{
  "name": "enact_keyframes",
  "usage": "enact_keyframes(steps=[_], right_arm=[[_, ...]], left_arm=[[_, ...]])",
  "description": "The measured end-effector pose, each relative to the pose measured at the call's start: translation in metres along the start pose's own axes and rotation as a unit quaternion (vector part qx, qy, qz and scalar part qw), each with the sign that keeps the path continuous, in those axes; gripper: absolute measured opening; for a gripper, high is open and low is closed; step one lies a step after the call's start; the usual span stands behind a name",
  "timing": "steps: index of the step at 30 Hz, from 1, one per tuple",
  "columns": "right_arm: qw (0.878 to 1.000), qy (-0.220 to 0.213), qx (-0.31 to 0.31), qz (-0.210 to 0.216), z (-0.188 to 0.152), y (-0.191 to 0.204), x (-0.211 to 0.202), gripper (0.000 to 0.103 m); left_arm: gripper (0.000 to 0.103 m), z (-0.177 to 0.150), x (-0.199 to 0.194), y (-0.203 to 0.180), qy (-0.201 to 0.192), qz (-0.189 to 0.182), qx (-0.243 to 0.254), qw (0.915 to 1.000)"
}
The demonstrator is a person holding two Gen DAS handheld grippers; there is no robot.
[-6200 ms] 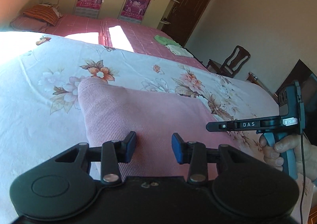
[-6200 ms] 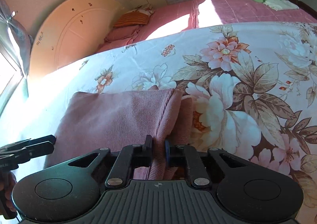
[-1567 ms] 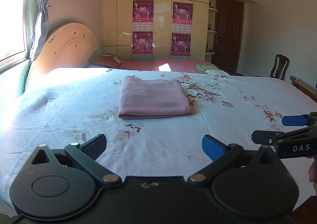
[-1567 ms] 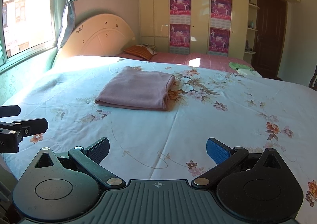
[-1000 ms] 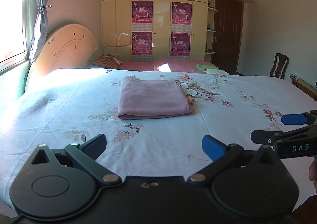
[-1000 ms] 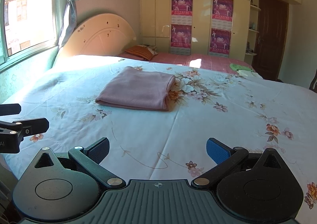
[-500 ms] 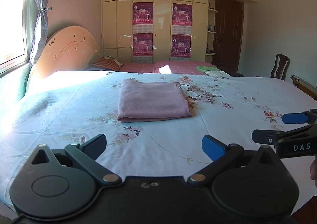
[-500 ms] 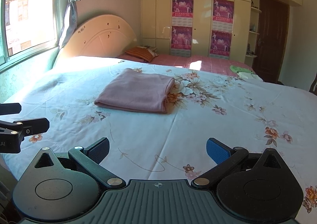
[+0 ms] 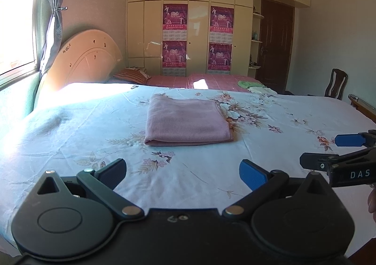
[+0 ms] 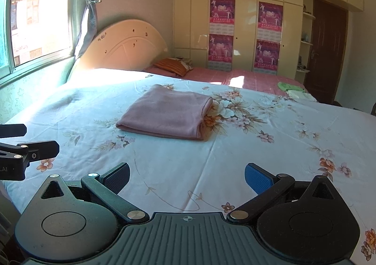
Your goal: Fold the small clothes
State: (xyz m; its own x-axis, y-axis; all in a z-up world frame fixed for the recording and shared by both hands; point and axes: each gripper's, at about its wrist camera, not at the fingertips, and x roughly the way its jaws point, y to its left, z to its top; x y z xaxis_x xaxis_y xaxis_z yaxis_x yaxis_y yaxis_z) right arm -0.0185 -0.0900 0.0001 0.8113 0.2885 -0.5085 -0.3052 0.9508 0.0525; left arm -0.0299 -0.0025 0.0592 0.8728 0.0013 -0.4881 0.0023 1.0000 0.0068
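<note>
Nearest you, your left gripper [image 9: 182, 172] and your right gripper [image 10: 187, 177] both hang with jaws spread wide and nothing between the ribbed pads, low over the smooth floral bedsheet [image 9: 70, 138]. Further out, well apart from both tools, the pink ribbed garment [image 9: 186, 123] lies flat on that sheet as a neat folded rectangle, soft rounded fold edge facing you. Your right view shows its layered open side at the right end and the window [image 10: 35, 18], while your left view catches a wooden chair [image 9: 336, 84] by the far wall.
</note>
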Motion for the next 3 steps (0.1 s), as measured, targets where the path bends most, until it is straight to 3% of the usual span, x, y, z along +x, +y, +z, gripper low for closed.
enact_keyframes(steps=[3], right_arm=[[1.000, -0.003, -0.003, 0.005, 0.0019, 0.0014, 0.0014, 0.103]], left_arm=[[0.103, 0.0012, 0.0023, -0.0004, 0.003, -0.002, -0.002, 1.0000]])
